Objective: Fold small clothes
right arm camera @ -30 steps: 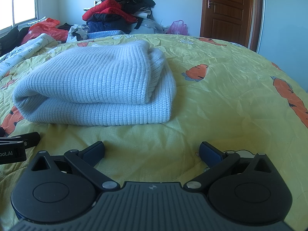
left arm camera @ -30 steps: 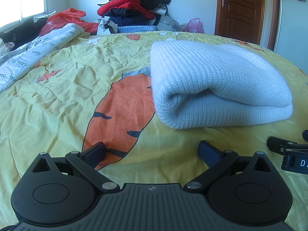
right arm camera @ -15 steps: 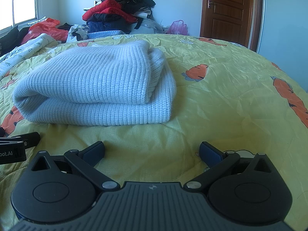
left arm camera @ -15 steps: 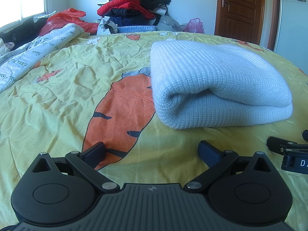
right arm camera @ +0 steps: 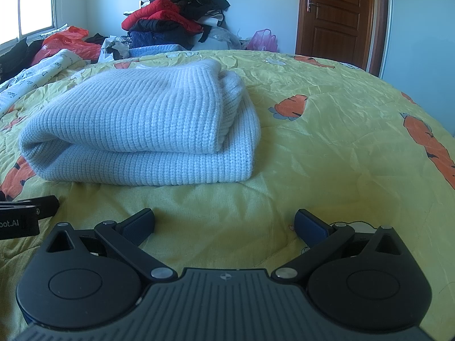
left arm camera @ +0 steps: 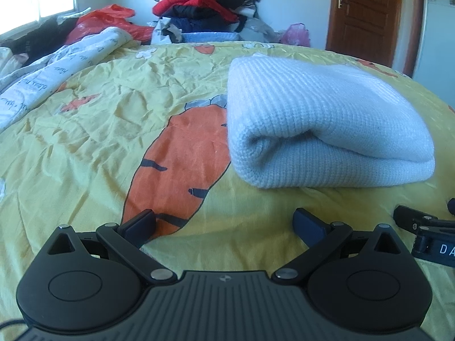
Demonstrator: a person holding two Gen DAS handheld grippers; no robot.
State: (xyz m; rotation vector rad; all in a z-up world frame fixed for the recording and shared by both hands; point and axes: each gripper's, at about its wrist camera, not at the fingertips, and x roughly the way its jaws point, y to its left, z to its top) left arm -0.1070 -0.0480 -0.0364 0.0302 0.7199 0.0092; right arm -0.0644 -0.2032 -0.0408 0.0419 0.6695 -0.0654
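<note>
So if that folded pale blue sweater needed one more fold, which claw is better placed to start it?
Probably the right claw: the sweater shows its loose layered edges on that side. The left claw faces the closed, rounded fold. Both are open and resting short of it.

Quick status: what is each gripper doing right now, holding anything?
Left gripper: open, empty, short of the folded sweater.
Right gripper: open, empty, also clear of the sweater.

Right gripper (left arm camera: 435, 234) body: white letters "DA", cut off. Left gripper (right arm camera: 21, 217) body: "bot.AI", start cut off. Quilt (left arm camera: 51, 76) print illegible.
</note>
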